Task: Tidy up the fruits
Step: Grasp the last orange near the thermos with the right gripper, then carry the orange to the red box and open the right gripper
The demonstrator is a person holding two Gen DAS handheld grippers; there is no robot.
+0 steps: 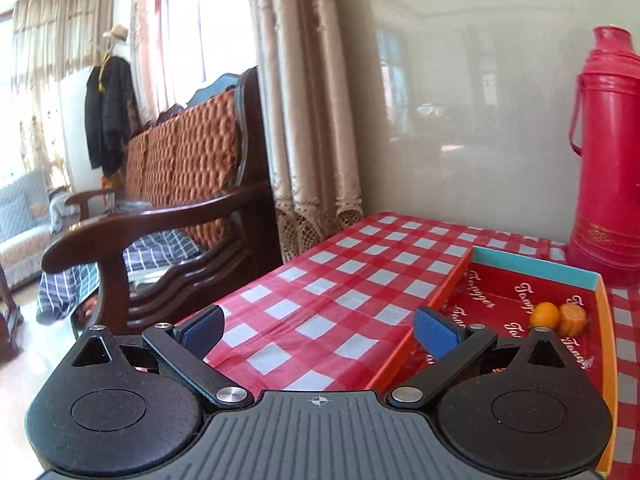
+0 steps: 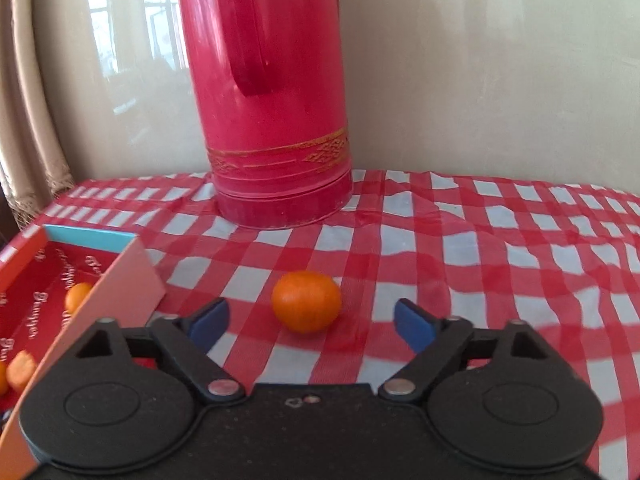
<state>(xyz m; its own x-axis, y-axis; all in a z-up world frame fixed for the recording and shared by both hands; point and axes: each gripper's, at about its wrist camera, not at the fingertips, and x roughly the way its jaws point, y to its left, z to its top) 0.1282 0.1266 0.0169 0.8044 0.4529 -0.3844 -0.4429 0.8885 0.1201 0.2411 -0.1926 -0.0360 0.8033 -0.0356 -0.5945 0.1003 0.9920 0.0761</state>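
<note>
Table [image 2: 500,248] under a red-and-white checked cloth, wrinkled on the right side. Red thermos [image 2: 272,92] with gold banding, upright at the back against the pale wall. Shallow red box [image 1: 504,300] with script lettering on its floor, orange side walls and a teal far wall, lying left of the thermos.

Loose tangerine [image 2: 306,301]: round, smooth, bright orange, resting on the cloth just right of the box, in front of the thermos, ahead of the gap between the blue pads. Inside the box, two smaller orange fruits [image 1: 558,317] touching side by side near the right wall, one showing a flattened, ridged end.

Right gripper [image 2: 312,322] spread wide, pinching nothing, low over the cloth. Left gripper [image 1: 320,330] likewise spread and empty, over the cloth with its right pad above the box's near-left edge.

Only in the left wrist view: dark wooden armchair [image 1: 168,216] with woven orange back cushion, beige curtain [image 1: 304,100], coat on a rack [image 1: 108,112]. Only in the right wrist view: the loose tangerine and the thermos handle.
</note>
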